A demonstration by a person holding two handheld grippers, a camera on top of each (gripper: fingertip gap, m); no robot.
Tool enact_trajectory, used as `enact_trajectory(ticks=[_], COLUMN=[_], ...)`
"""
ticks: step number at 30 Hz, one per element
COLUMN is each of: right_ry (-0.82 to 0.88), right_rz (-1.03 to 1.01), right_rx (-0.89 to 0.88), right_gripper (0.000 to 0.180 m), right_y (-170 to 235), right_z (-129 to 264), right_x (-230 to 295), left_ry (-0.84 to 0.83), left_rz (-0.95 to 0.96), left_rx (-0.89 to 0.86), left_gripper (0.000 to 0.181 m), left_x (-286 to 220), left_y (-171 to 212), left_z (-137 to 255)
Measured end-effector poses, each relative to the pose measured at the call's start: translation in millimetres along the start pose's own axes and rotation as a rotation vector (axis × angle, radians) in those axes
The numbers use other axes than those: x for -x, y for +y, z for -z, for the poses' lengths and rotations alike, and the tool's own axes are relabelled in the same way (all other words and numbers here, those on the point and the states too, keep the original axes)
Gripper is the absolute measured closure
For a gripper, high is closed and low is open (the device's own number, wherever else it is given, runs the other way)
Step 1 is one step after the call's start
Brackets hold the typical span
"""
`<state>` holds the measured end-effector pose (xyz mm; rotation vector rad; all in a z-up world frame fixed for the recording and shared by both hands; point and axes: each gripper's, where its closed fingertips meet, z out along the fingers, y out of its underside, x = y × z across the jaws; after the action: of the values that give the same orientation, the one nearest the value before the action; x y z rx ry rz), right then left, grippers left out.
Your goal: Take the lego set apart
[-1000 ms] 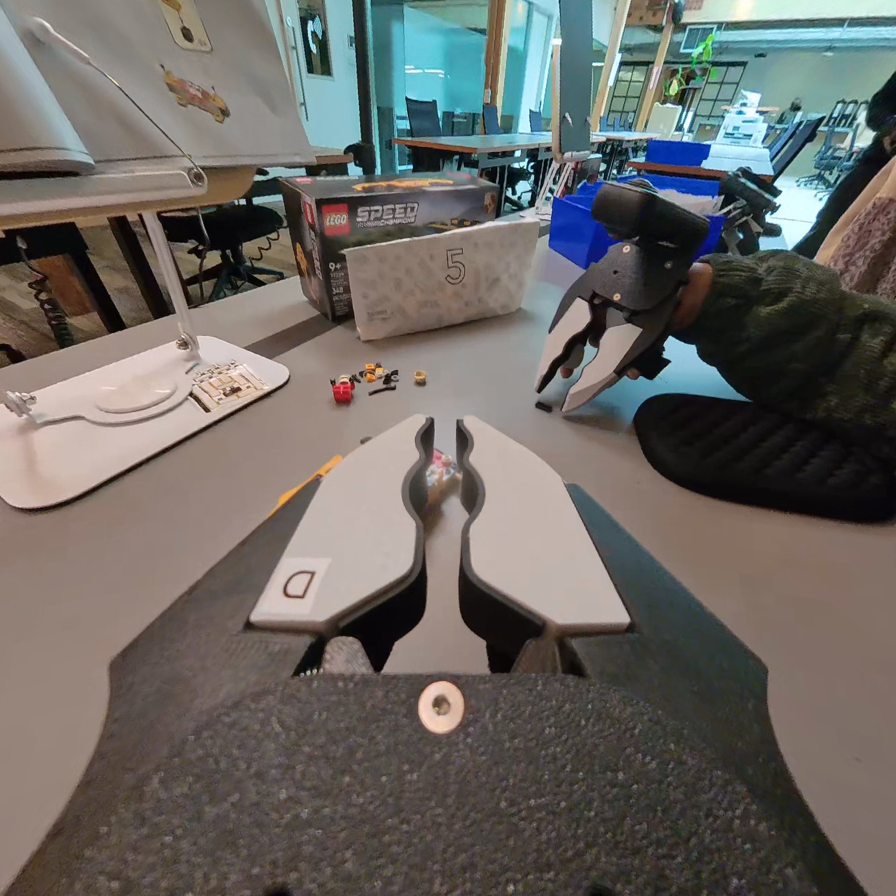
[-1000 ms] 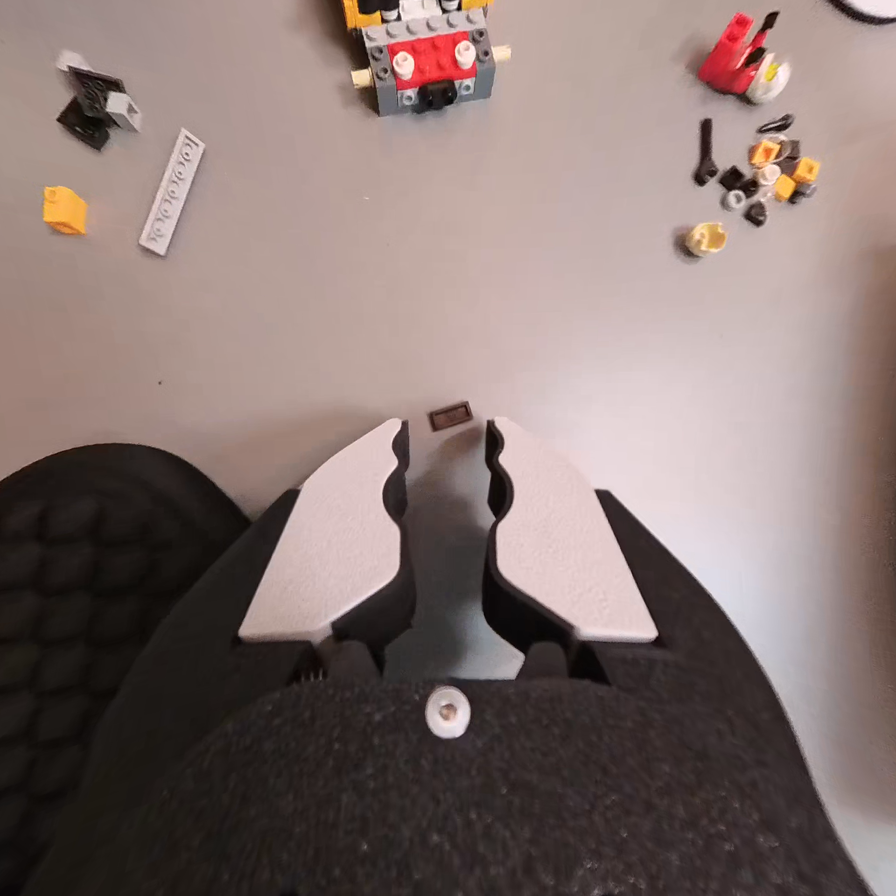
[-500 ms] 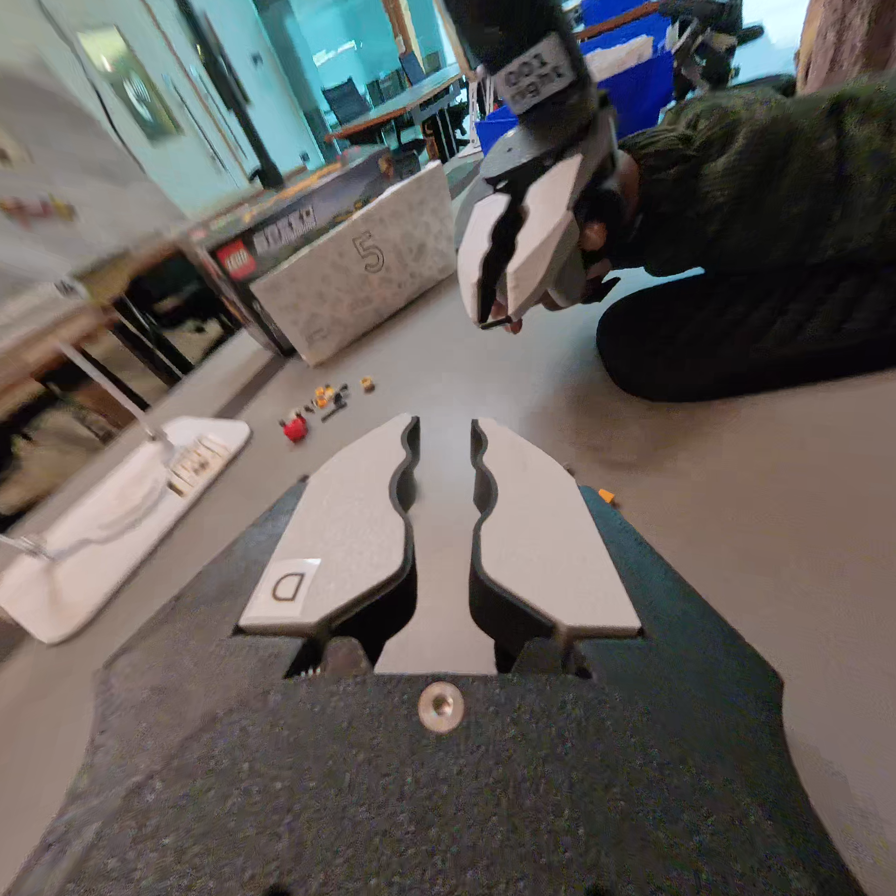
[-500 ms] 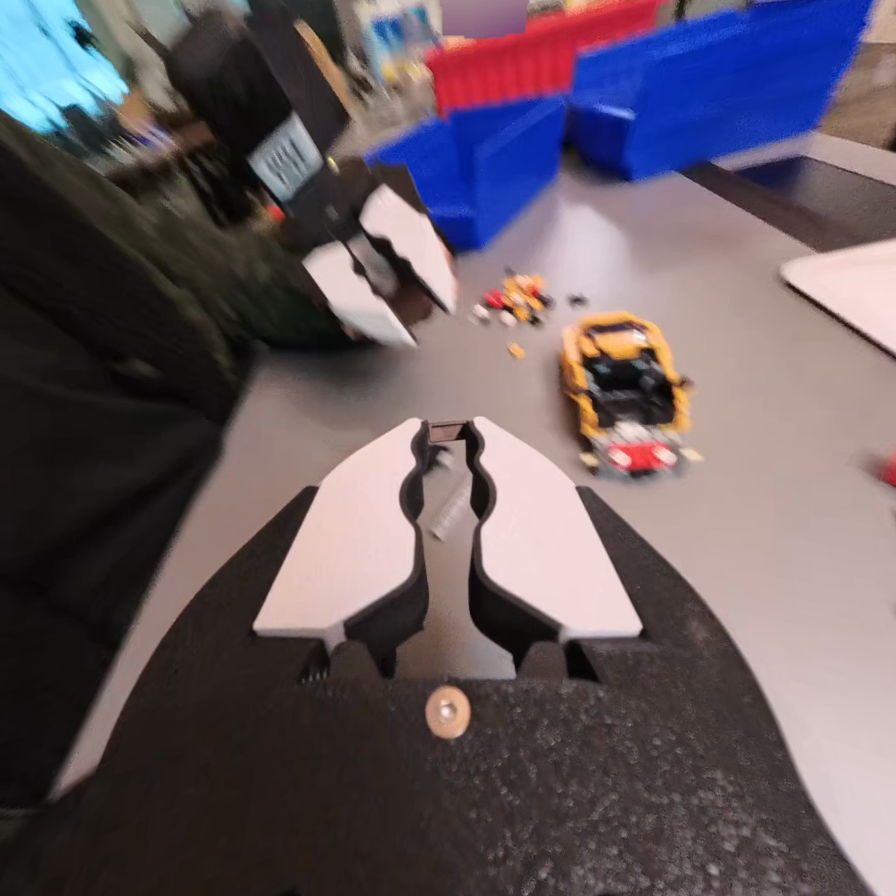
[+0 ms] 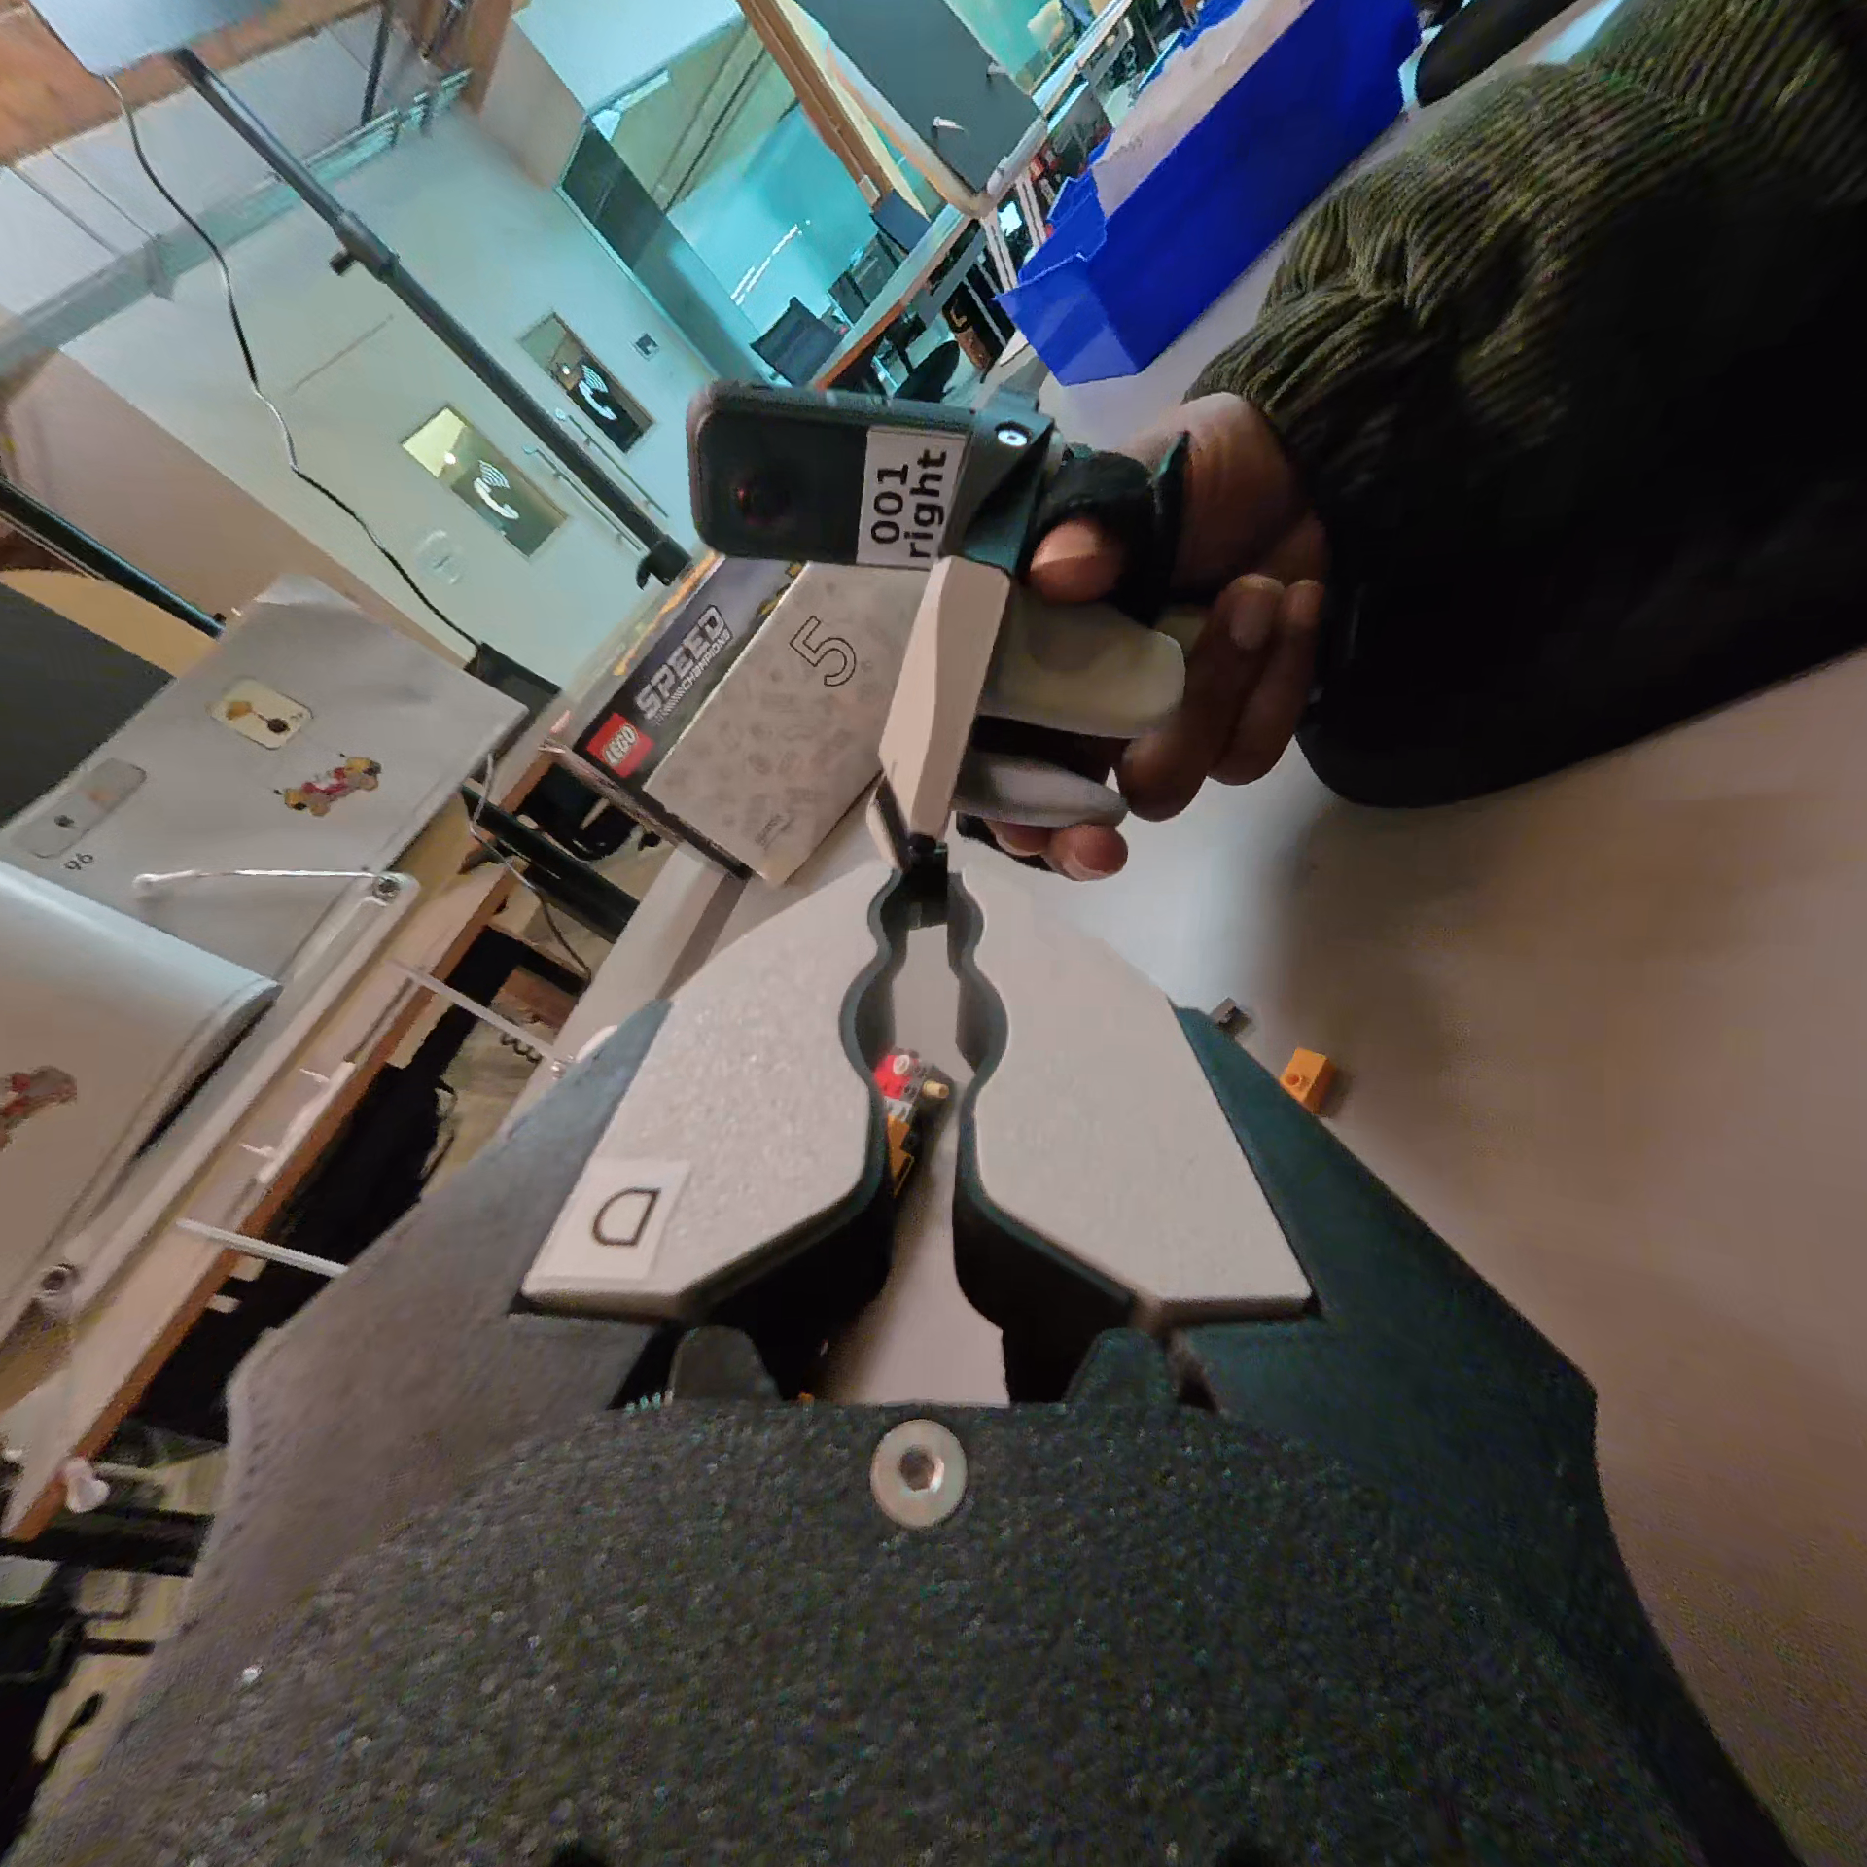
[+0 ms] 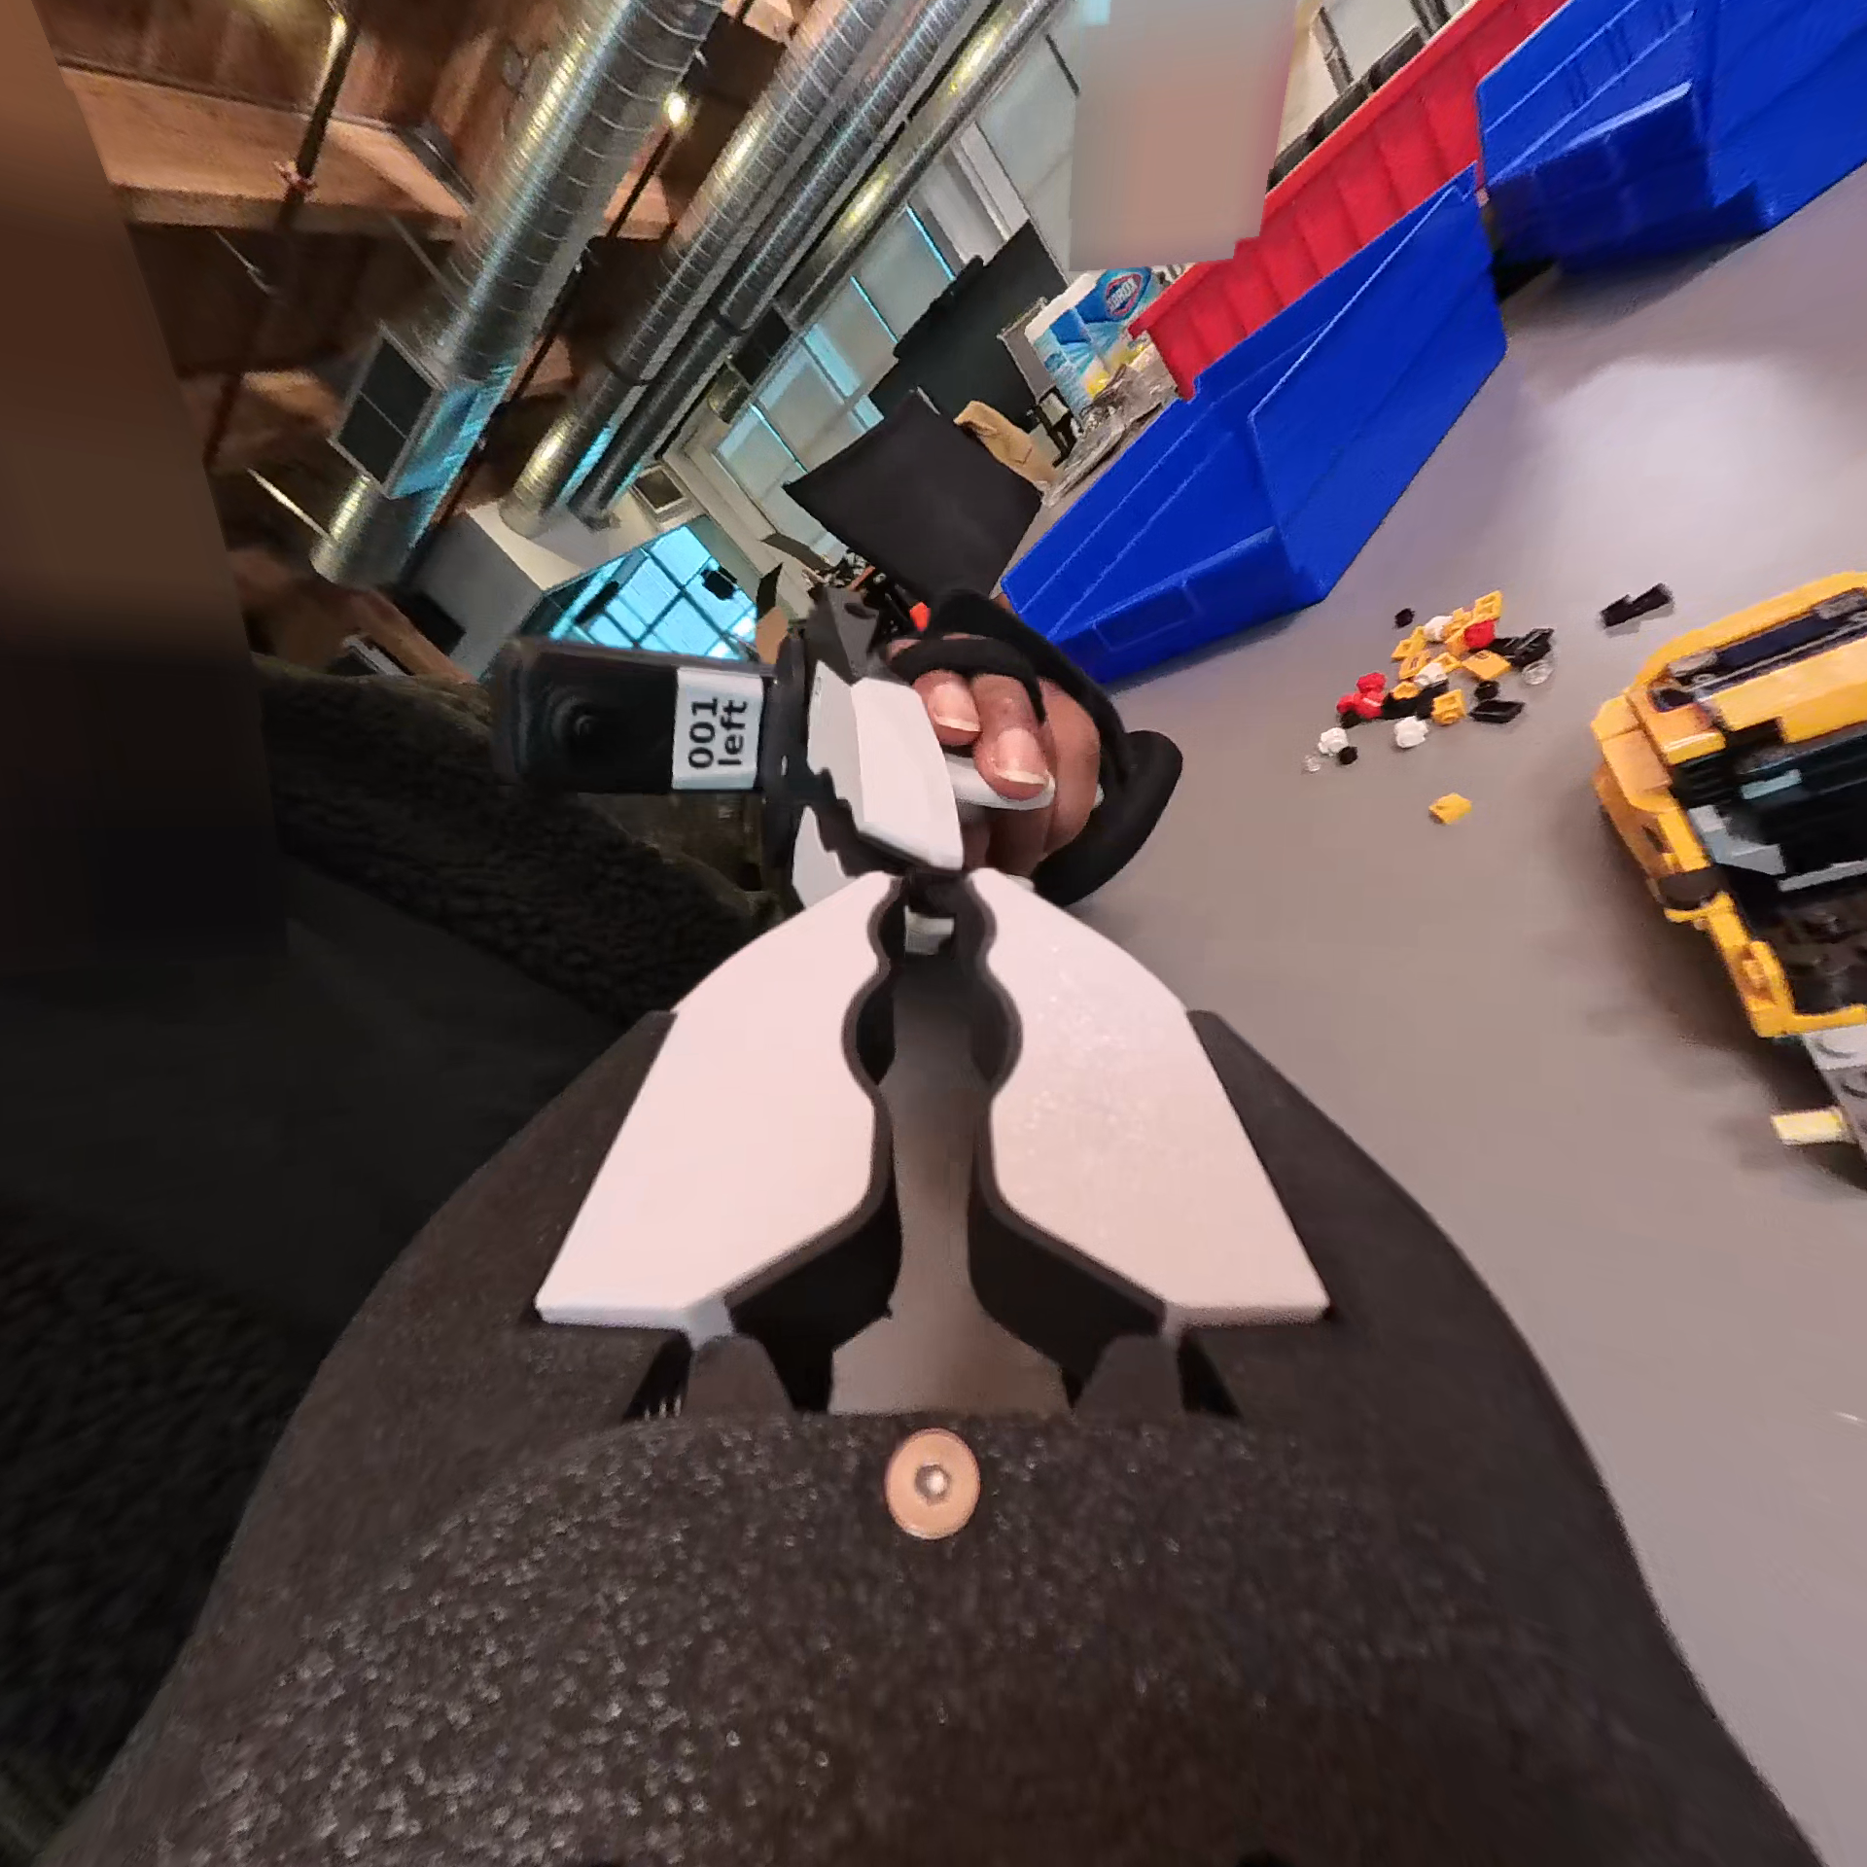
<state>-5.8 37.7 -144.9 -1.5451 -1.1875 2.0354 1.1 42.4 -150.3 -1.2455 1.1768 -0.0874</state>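
We hold both grippers tip to tip above the smooth grey table [image 6: 1414, 1010]: our left gripper [image 5: 921, 894] and right gripper [image 6: 931, 909] each pinch one small dark lego piece [image 5: 924, 877] between nearly closed, wavy-edged grey fingers. One blocky yellow lego car [image 6: 1758, 828] sits right of them, beside one scattered pile of tiny bricks [image 6: 1435, 682].

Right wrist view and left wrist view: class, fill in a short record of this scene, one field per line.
left hand-held gripper: shut on small dark piece, tip to tip with the other
right hand-held gripper: shut on the same piece
yellow lego car: on grey table, partly taken apart, untouched
loose pieces: scattered pile near the car
blue bins: at the table's far side
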Motion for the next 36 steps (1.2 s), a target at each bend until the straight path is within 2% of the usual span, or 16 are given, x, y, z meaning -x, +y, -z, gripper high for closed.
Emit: enact_trajectory(ticks=[4, 9, 12, 15, 18, 22, 25, 27, 31, 36], right_ry=[0.124, 0.481, 0.601, 0.657, 0.7, 0.79, 0.876, 0.921, 1.034, 1.217], right_rz=[0.121, 0.384, 0.44, 0.452, 0.465, 0.531, 0.622, 0.672, 0.792, 0.92], right_rx=[-0.056, -0.048, -0.06, -0.066, -0.06, -0.038, -0.029, -0.037, -0.052, -0.063], right_gripper=[0.167, 0.167, 0.167, 0.167, 0.167, 0.166, 0.165, 0.163, 0.157, 0.151], right_y=[-13, -23, -30, -33, -35, -44, -62, -78, -124, -203], right_z=[15, 45, 58, 66, 71, 76, 80, 81, 80, 82], right_x=[-11, -46, -59, -66, -72, -81, -87, -91, -105, -144], left_ry=[0.04, 0.038, 0.048, 0.061, 0.047, -0.053, -0.159, -0.229, -0.339, -0.359], left_rz=[0.156, 0.44, 0.595, 0.704, 0.715, 0.671, 0.652, 0.635, 0.609, 0.613], left_rx=[0.096, 0.482, 0.692, 0.794, 0.842, 0.723, 0.534, 0.41, 0.235, 0.175], left_gripper=[0.174, 0.174, 0.174, 0.173, 0.157, 0.148, 0.148, 0.154, 0.169, 0.175], left_x=[17, 55, 60, 55, 53, 76, 102, 117, 135, 130], left_y=[26, 120, 169, 195, 206, 190, 163, 144, 115, 109], left_z=[6, 38, 68, 88, 95, 86, 75, 73, 76, 75])
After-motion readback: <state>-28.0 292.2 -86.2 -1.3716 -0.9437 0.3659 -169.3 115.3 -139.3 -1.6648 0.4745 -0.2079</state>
